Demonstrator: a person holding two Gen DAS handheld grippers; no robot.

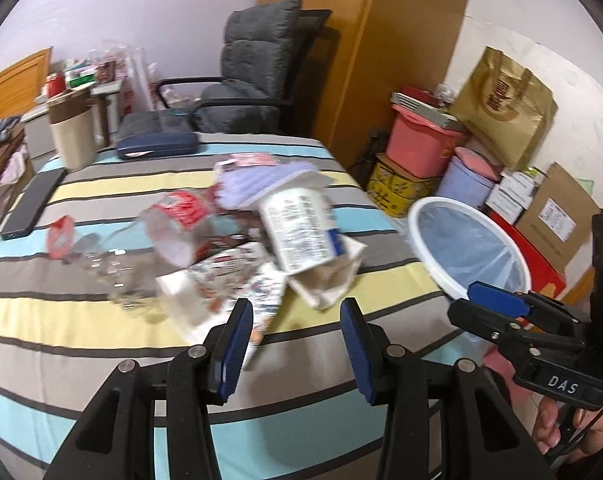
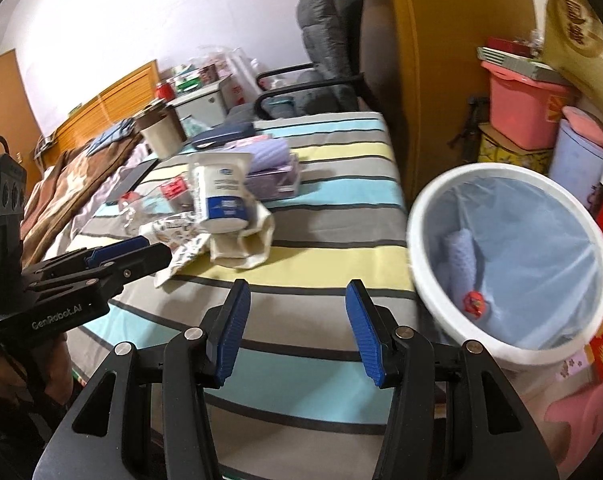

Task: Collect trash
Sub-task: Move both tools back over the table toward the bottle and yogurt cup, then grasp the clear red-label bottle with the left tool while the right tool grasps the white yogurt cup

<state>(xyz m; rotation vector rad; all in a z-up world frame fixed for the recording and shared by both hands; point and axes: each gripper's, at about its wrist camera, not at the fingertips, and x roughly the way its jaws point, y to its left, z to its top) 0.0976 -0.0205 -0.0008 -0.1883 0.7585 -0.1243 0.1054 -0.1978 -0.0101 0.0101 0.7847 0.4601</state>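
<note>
The left tool (image 1: 297,340) hangs wide and holds nothing above the near part of the striped bed (image 1: 81,320), just short of a printed wrapper (image 1: 221,292). The right tool (image 2: 299,332) is also wide and holds nothing, near the bed's right edge. A pile of trash, including a white tub (image 1: 297,232) and a crumpled paper bag (image 1: 329,280), lies mid-bed. The white bin (image 2: 429,264) stands beside the right edge.
</note>
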